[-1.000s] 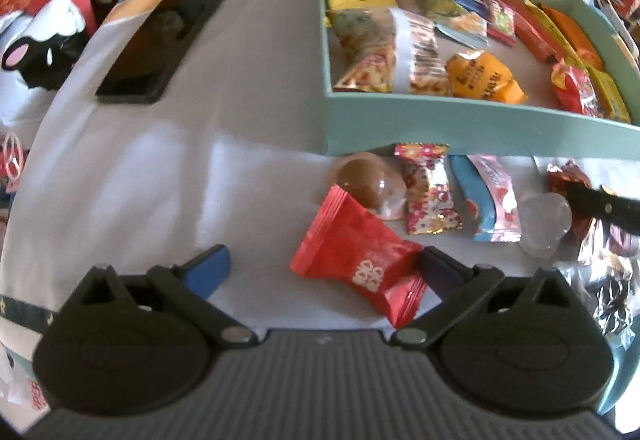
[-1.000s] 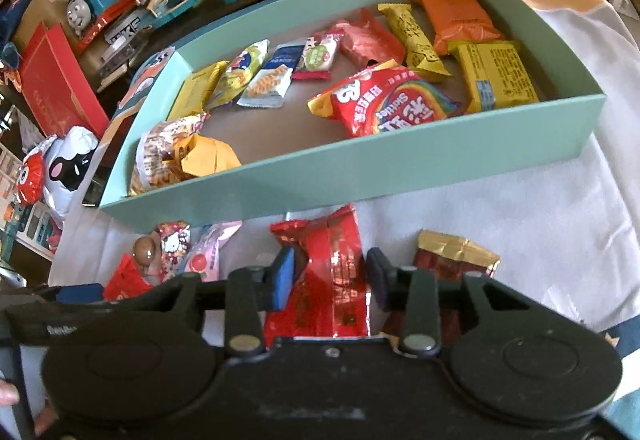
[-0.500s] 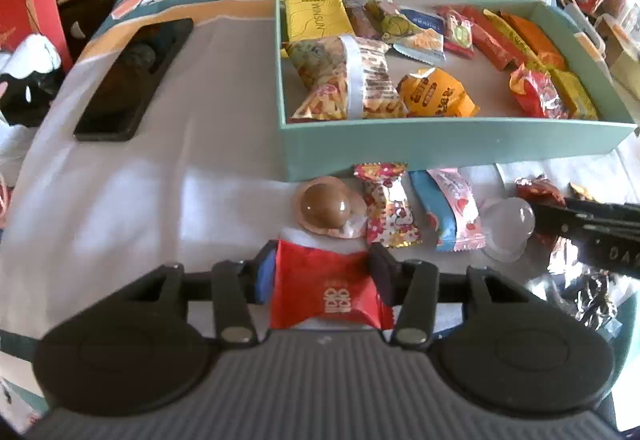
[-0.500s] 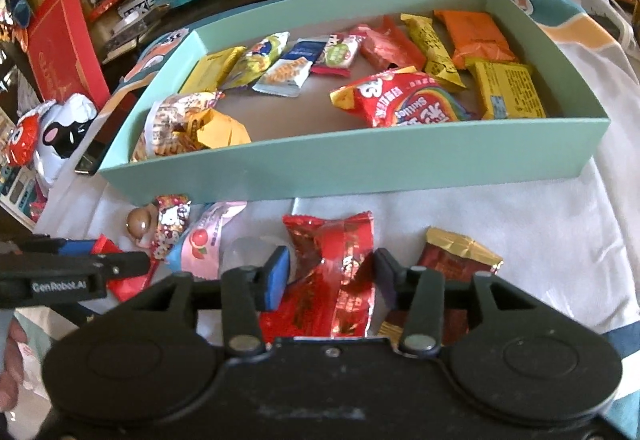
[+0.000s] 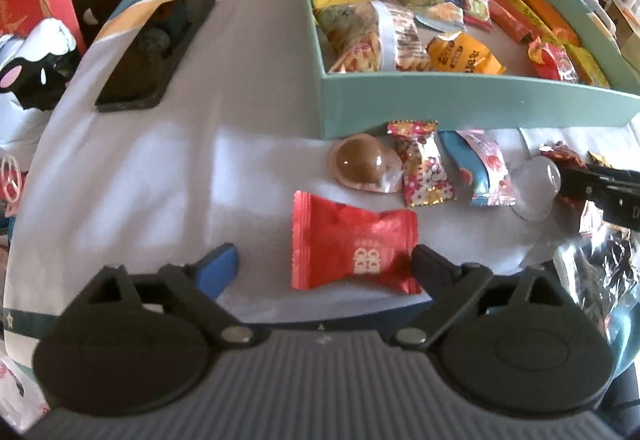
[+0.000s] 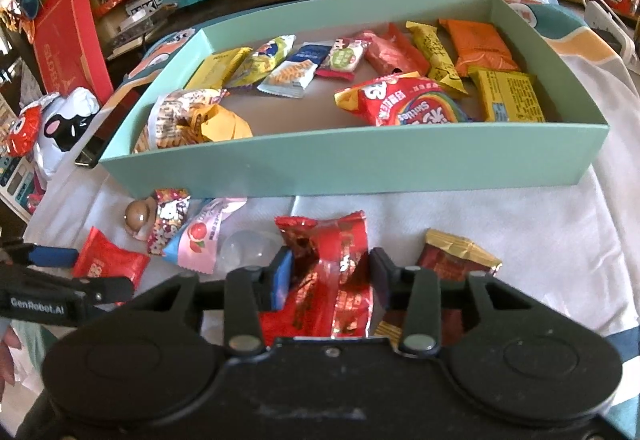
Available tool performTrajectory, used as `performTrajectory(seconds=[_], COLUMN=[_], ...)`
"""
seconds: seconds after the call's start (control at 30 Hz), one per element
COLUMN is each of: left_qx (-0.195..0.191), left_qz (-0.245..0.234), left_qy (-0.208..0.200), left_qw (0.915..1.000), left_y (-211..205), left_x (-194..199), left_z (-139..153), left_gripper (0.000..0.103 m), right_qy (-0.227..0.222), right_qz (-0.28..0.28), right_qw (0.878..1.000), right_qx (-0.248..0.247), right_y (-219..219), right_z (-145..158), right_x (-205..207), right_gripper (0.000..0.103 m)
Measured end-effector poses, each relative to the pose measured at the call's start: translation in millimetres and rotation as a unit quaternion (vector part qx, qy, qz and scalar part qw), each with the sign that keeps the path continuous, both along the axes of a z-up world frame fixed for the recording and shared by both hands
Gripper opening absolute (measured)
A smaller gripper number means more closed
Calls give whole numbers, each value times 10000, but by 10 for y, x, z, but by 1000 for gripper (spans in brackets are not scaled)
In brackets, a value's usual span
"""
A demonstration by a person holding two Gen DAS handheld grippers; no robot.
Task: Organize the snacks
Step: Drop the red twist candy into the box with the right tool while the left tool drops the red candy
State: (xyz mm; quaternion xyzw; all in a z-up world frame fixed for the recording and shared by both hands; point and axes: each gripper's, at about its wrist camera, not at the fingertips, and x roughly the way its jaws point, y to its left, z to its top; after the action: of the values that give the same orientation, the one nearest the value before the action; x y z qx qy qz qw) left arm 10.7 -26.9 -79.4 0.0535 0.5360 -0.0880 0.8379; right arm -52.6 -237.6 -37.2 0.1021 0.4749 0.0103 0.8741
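Note:
A teal box [image 5: 460, 103] [image 6: 360, 163] holds several wrapped snacks. In front of it on the white cloth lie a round chocolate [image 5: 362, 163], a Hello Kitty candy [image 5: 424, 163], a pink-blue candy [image 5: 484, 167] and a clear jelly cup [image 5: 536, 179]. My left gripper [image 5: 324, 264] is open, its fingers either side of a red packet [image 5: 352, 244] that lies on the cloth. My right gripper [image 6: 330, 272] is shut on a red foil snack [image 6: 332, 272]. A gold-ended dark red snack [image 6: 456, 252] lies just right of it.
A black phone [image 5: 156, 47] lies on the cloth to the left of the box. A red box [image 6: 68, 43], toy train and plush toys crowd the far left and back. Crinkled foil wrappers [image 5: 600, 260] lie at the right.
My left gripper, shut on the red packet half a second ago, has opened and the packet lies on the cloth. My right gripper stays shut on the red foil snack.

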Motion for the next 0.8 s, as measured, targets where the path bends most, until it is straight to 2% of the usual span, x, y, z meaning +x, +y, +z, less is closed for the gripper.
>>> performTrajectory(seconds=[0.03, 0.1, 0.2, 0.27, 0.43, 0.73, 0.8], left_qx=[-26, -17, -31, -151, -437, -628, -636], left_qz=[-96, -398, -672, -673, -599, -655, -796], left_qy=[-71, -249, -358, -373, -329, -466, -343], left_qw=[9999, 9989, 9971, 9969, 9967, 9948, 9942], left_y=[-27, -132, -249, -244, -157, -140, -163], left_x=[-12, -62, -113, -137, -138, -238, -251], left_z=[19, 82, 145, 183, 286, 440, 400], left_gripper=[68, 45, 36, 33, 22, 19, 19], right_qy=[-9, -27, -25, -18, -54, -230, -234], right_qz=[4, 24, 42, 12, -66, -174, -195], right_qw=[10000, 10000, 9998, 10000, 9998, 9992, 9991], right_qx=[-20, -80, -168, -74, 161, 275, 295], right_y=[10, 28, 31, 1, -28, -62, -64], right_z=[0, 0, 3, 29, 117, 307, 326], right_x=[-3, -3, 5, 7, -31, -112, -125], right_gripper=[43, 43, 38, 32, 30, 28, 28])
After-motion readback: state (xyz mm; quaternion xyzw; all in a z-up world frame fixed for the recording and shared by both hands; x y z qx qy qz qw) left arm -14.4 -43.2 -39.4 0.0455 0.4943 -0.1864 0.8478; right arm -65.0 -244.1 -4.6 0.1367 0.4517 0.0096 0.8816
